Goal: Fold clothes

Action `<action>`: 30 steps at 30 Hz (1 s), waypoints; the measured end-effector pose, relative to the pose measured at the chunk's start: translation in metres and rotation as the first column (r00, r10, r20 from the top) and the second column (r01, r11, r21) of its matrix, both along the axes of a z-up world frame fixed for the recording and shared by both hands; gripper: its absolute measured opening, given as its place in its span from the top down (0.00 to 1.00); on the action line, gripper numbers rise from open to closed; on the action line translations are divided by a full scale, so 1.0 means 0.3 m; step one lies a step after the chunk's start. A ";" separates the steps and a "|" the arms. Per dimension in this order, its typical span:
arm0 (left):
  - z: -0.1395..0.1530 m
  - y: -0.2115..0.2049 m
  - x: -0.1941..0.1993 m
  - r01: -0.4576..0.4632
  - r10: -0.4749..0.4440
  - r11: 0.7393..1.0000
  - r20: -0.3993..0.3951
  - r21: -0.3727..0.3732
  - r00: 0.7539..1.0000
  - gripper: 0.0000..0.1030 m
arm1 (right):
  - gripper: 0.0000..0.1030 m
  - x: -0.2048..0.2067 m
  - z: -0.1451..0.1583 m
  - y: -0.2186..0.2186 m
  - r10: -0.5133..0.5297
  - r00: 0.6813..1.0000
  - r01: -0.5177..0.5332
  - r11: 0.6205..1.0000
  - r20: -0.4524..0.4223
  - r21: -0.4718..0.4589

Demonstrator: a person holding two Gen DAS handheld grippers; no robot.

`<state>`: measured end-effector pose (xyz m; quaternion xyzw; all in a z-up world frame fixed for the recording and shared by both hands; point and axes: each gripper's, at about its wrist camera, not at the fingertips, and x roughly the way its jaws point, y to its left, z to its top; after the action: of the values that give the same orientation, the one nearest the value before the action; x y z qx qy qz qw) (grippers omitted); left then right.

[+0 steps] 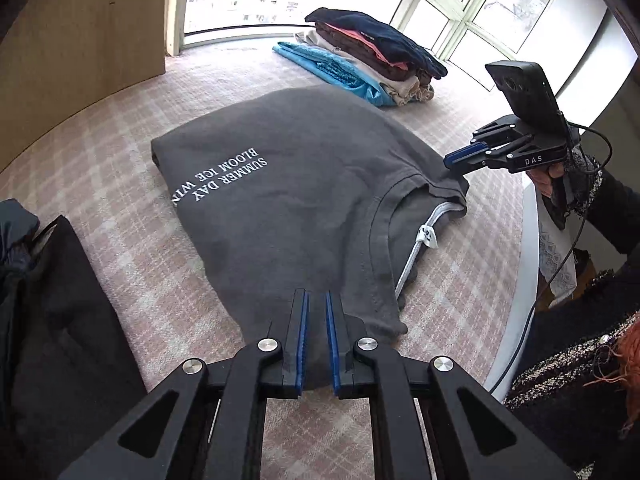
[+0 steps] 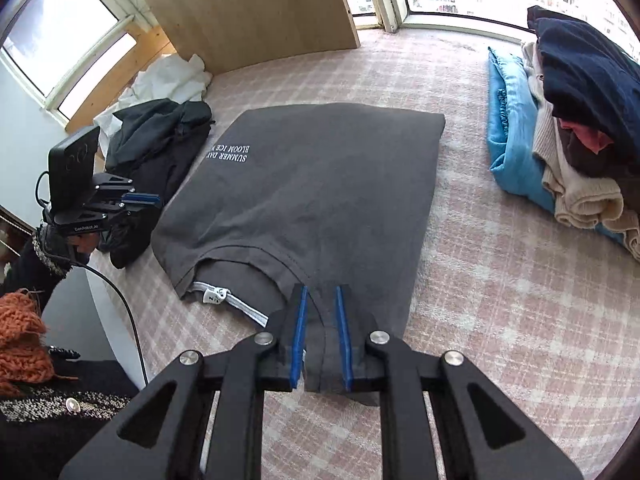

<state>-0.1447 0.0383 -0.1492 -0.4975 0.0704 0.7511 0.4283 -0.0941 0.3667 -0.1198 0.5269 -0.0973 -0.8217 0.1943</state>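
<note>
- We see a pink plaid bed cover (image 1: pixel 132 208) spread wide under everything, and we take the grey T-shirt as our landmark.
- The grey T-shirt (image 1: pixel 288 184) lies in the middle of the cover, folded into a long rectangle. Its long axis runs from the collar, nearest the person, to the folded far edge toward the windows; its white lettering reads upside down from our side.
- A stack of folded clothes (image 1: pixel 372 60) sits beyond the shirt's far right corner, apart from it, a blue piece at the bottom and a navy one on top.
- A dark garment (image 2: pixel 156 152) lies crumpled just beside the shirt's left edge. The right wrist view shows it whole, with white cloth (image 2: pixel 168 80) behind it; the left wrist view catches only a dark mass at its frame edge.
- The left gripper (image 1: pixel 316 340) pinches the shirt's near left shoulder corner, jaws pressed on the fabric.
- The right gripper (image 2: pixel 322 336) pinches the near right corner by the collar, cloth bunched between its blue pads.
- Each view shows the other gripper at the shirt's opposite shoulder.
</note>
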 end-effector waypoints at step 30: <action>-0.024 -0.113 0.065 -0.321 0.236 0.894 0.279 0.314 0.931 0.93 | 0.65 -0.025 -0.026 -0.478 0.356 0.935 -0.356 0.934 0.004 -0.017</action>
<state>-0.1252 0.0045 -0.1566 -0.5019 -0.1892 0.7415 0.4032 -0.1016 0.2233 -0.1277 0.5372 -0.0075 -0.7703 0.3434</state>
